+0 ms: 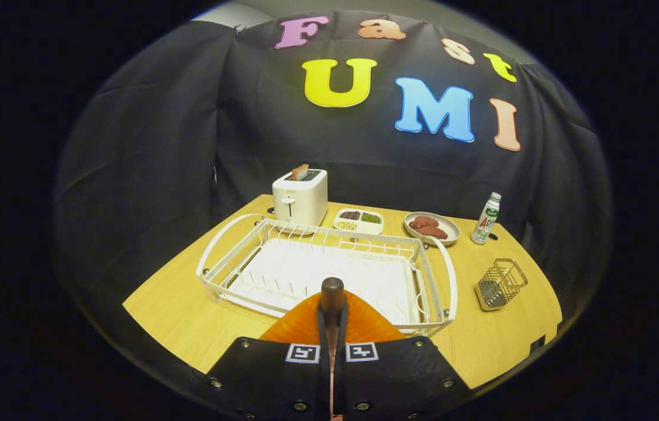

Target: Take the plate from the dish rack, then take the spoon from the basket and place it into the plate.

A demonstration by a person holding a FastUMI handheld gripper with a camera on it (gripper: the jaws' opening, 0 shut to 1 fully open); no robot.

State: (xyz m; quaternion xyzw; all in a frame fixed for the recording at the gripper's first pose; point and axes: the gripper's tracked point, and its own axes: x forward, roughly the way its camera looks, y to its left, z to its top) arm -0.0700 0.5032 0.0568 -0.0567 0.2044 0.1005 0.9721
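A: Two fingers (pixel 332 351) nearly together, only a thin slit between them, and we have the spoon (pixel 332 298) pinched there: its dark brown handle end sticks up just ahead of the tips

B: Agreed, we read both fingers as pressing on it. The orange plate (pixel 306 327) lies right under the fingertips, in front of the white dish rack (pixel 329 269), so it is already out of the rack

A: The wire basket (pixel 499 285) stands well apart to the right, on the wooden table (pixel 171 298)

B: We judge this the placing step. We should lower the spoon until it rests on the plate, keep it over the middle, then open slowly so it does not roll off the rim

A: Bowl of the spoon is hidden by the fingers, so we cannot tell whether it touches the plate yet
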